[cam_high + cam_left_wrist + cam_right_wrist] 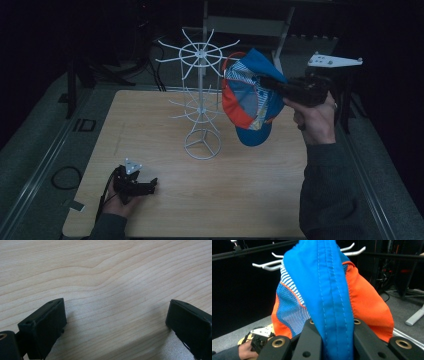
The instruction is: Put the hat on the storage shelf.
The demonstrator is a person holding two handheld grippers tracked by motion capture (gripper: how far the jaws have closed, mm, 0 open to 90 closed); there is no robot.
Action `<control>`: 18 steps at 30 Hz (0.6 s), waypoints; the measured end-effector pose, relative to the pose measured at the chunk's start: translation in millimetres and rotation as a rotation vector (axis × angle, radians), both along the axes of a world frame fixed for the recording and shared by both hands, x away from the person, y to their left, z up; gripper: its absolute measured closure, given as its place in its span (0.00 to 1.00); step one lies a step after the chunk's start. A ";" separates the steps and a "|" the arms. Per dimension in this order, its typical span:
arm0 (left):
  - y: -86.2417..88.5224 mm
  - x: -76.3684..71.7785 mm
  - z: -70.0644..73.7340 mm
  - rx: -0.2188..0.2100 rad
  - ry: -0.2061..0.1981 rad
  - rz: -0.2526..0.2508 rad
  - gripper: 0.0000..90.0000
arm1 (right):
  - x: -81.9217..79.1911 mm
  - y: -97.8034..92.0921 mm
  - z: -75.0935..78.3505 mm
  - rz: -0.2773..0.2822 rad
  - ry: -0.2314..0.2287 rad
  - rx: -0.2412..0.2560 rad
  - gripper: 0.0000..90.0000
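wooden table (240,200), dark floor cable (65,177)

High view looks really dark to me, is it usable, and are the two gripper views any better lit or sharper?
High view: dim, dark surroundings, but the cap and white rack still read. Left gripper view: bright, wood grain of the table sharp, soft shadows by the jaws. Right gripper view: cap fabric well lit, stitching crisp, background dark.

No readable text, labels or numbers anywhere.
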State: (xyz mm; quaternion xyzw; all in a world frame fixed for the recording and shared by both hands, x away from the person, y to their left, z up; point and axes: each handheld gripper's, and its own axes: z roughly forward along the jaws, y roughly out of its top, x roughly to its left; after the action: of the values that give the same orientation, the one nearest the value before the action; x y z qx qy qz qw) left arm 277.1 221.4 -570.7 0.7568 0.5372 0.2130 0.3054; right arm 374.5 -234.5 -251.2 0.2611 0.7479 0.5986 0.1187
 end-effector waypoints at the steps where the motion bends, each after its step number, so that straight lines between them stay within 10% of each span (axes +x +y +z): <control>1: 0.0 0.0 0.0 0.000 0.000 0.000 0.03 | 0.8 0.5 -2.6 0.003 0.004 -0.003 0.97; 18: 0.0 0.0 0.1 0.000 0.001 0.000 0.03 | 11.5 19.9 -37.7 0.023 0.081 -0.100 0.86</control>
State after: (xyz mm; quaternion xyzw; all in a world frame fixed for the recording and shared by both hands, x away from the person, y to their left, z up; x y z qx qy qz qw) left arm 277.1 221.5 -570.5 0.7569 0.5374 0.2125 0.3052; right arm 386.0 -214.6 -289.0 0.2703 0.7840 0.5508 0.0946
